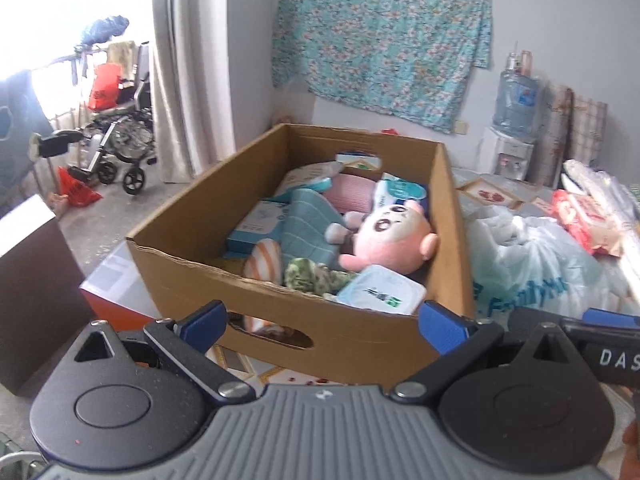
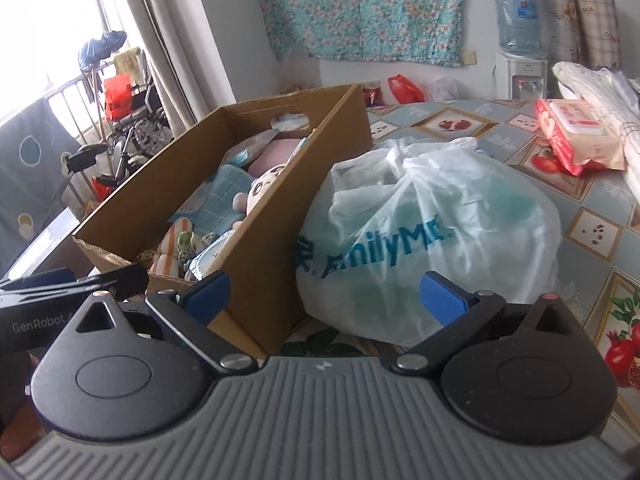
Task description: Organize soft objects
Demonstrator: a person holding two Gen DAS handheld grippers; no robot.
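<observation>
My left gripper [image 1: 323, 316] hung with jaws spread wide and empty, facing the near wall of the cardboard box [image 1: 280, 322] on the table [image 2: 520, 136]. Inside lay a pink plush doll [image 1: 394, 236], a blue cloth [image 1: 310, 224], a striped toy [image 1: 264, 264] and tissue packs [image 1: 380, 292]. My right gripper [image 2: 324, 294] was likewise wide open, empty, before the white plastic bag [image 2: 440, 216] touching the box's right side.
</observation>
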